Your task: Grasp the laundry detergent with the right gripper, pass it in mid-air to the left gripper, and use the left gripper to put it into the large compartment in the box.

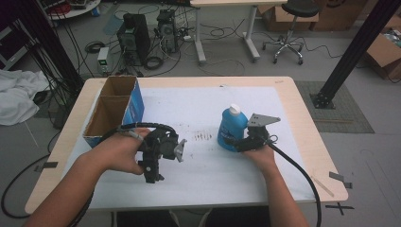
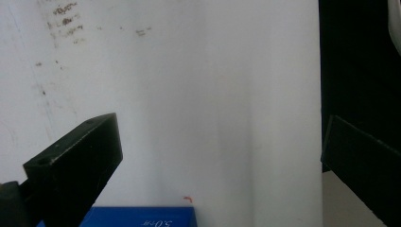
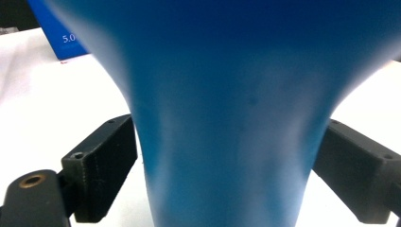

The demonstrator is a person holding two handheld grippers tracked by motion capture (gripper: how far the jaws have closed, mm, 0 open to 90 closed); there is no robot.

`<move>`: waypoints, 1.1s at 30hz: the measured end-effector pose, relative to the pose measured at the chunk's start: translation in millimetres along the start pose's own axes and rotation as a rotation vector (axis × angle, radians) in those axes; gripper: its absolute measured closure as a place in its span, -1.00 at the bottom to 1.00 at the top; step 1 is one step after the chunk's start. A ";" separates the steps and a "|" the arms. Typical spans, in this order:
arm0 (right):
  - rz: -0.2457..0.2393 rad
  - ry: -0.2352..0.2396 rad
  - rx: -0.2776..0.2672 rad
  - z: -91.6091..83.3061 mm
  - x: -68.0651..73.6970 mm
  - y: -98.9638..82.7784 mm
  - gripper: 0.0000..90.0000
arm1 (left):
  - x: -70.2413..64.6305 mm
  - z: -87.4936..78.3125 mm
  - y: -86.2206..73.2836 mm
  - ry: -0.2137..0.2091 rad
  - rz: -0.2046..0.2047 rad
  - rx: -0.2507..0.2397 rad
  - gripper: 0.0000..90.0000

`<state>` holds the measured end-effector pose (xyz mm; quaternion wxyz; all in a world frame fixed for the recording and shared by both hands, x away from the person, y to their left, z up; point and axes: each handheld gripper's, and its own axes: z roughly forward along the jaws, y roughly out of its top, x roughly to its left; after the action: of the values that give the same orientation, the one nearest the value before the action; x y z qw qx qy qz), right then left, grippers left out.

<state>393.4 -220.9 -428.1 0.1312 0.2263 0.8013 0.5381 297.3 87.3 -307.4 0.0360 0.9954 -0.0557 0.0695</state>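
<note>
**Right tongs flanking a blue bottle at centre-right of the table**

In the high view, the right tongs (image 1: 235, 142) are sitting low against the base of a blue bottle (image 1: 231, 128), which is standing upright just right of the frame's centre, topped by a white cap. In the right gripper view the bottle (image 3: 227, 118) is looming as a smooth, glossy blue plastic curve, narrowing toward the bottom of the frame, with the matte black blocky jaws standing on either side of it; whether the pads are pressing on the plastic or just short of it is hard to tell, though no clear gap is showing. The bottle's upper part is running out of that frame.

The left tongs (image 1: 153, 177) are hanging at lower left of centre in the high view, spread wide with nothing between them, as the left gripper view is showing over bare white sheet.

The table (image 1: 302, 118) is showing a pale wooden edge, covered by a white sheet (image 1: 189, 109) smudged with small dark marks near its middle. Further up and left, an open cardboard box (image 1: 113, 111) with a blue printed side is standing with two brown compartments.

Beyond, on the grey floor at the top of the frame, computer towers (image 1: 135, 35), tangled cables and a wheeled stool (image 1: 291, 28) are standing, partly cut off.
</note>
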 end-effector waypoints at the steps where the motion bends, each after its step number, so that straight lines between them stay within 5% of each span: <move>1: 0.000 0.000 0.000 0.0 0.0 0.0 -0.74 | 0.0 0.0 0.0 0.000 0.000 0.000 -1.00; 33: -0.033 0.021 -0.015 -2.8 1.2 2.1 -0.22 | 1.9 0.3 3.2 0.004 0.006 -0.002 -1.00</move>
<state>391.5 -221.9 -425.0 0.1335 0.2062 0.8021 0.5443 298.9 83.8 -307.2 0.0371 0.9950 -0.0585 0.0715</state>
